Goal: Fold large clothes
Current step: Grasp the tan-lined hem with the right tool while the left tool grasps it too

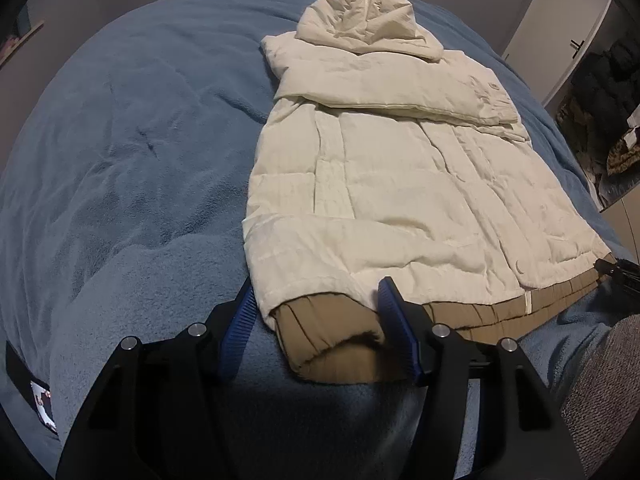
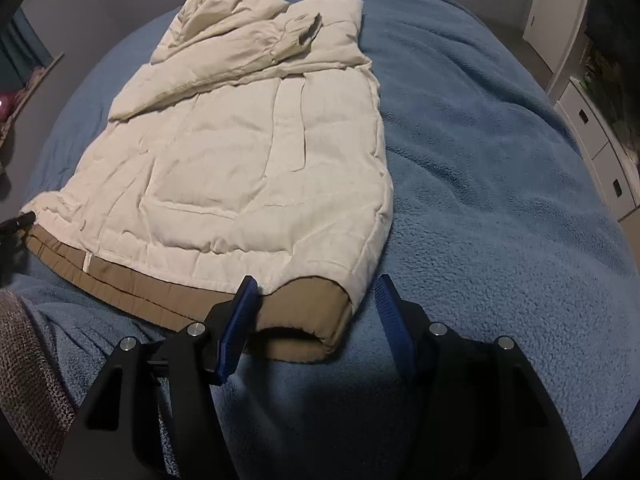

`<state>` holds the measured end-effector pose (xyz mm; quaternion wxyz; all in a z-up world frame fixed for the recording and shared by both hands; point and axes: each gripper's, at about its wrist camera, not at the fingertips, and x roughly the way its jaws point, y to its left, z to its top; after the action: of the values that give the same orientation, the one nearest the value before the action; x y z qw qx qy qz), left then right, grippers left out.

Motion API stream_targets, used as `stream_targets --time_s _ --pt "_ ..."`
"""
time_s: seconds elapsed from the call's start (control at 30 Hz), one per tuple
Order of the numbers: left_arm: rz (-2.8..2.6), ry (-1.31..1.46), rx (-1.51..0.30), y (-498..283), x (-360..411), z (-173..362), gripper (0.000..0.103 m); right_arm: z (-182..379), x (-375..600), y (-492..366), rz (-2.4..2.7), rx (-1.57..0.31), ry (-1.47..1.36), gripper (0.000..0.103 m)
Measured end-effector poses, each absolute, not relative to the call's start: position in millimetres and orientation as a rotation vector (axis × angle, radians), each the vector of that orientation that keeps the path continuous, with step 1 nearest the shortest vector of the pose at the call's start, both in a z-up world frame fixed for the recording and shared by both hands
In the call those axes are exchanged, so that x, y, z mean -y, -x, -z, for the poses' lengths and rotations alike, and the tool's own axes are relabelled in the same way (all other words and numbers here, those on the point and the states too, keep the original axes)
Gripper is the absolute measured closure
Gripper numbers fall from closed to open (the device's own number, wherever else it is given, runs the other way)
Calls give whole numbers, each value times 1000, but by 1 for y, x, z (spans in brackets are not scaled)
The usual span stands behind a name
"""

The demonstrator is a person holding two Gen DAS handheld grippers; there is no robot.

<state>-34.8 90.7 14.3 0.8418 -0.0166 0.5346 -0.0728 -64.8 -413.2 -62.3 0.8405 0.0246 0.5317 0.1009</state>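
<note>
A cream puffy hooded jacket [image 1: 384, 184] lies flat on the blue blanket [image 1: 132, 152], hood at the far end, one sleeve folded across the chest. Its tan lining [image 1: 336, 344] shows along the near hem. My left gripper [image 1: 316, 304] is open, its jaws astride the near left hem corner. In the right wrist view the jacket [image 2: 248, 160] lies left of centre, and my right gripper [image 2: 316, 300] is open astride the near right hem corner, where the tan lining [image 2: 304, 312] shows. The right gripper also shows at the edge of the left wrist view [image 1: 618, 270].
The blue blanket [image 2: 500, 168] covers the whole bed. White drawers [image 2: 592, 128] stand at the right, a white door [image 1: 560, 28] at the far right. A grey knitted fabric [image 1: 600, 392] lies at the near edge between the grippers.
</note>
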Motion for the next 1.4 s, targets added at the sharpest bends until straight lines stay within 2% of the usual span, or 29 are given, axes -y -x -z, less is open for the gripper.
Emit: stream_targets --time_s 0.23,0.3,0.33,0.37,0.4,0.47,0.53,0.9,1.13,1.4 --pt "184 35 -1127 30 -85 -11 49 73 411 47 -236 -1138 -106 46" --pt "181 39 -1133 32 -89 -12 60 72 407 49 -234 -1138 -66 50" --pt "186 46 -1134 33 -91 -13 62 70 405 51 -238 -1129 -55 57" --pt "198 50 -1129 34 -92 -14 70 68 405 52 -230 -1113 -44 74" --pt "210 52 -1125 34 -92 -15 78 62 405 53 -240 -1089 -43 78" --pt "228 37 -1106 31 -88 -20 82 49 404 53 -261 -1032 -17 89" --pt "241 13 -1079 26 -82 -28 84 31 399 49 -276 -972 18 92" --pt "240 16 -904 -66 -79 -93 87 -48 394 -46 -289 -799 43 93" --pt "190 104 -873 -157 -93 -104 87 -78 401 -156 -251 -766 -128 93" --pt "114 125 -879 -261 -104 -103 87 -79 383 -275 -155 -744 -131 93"
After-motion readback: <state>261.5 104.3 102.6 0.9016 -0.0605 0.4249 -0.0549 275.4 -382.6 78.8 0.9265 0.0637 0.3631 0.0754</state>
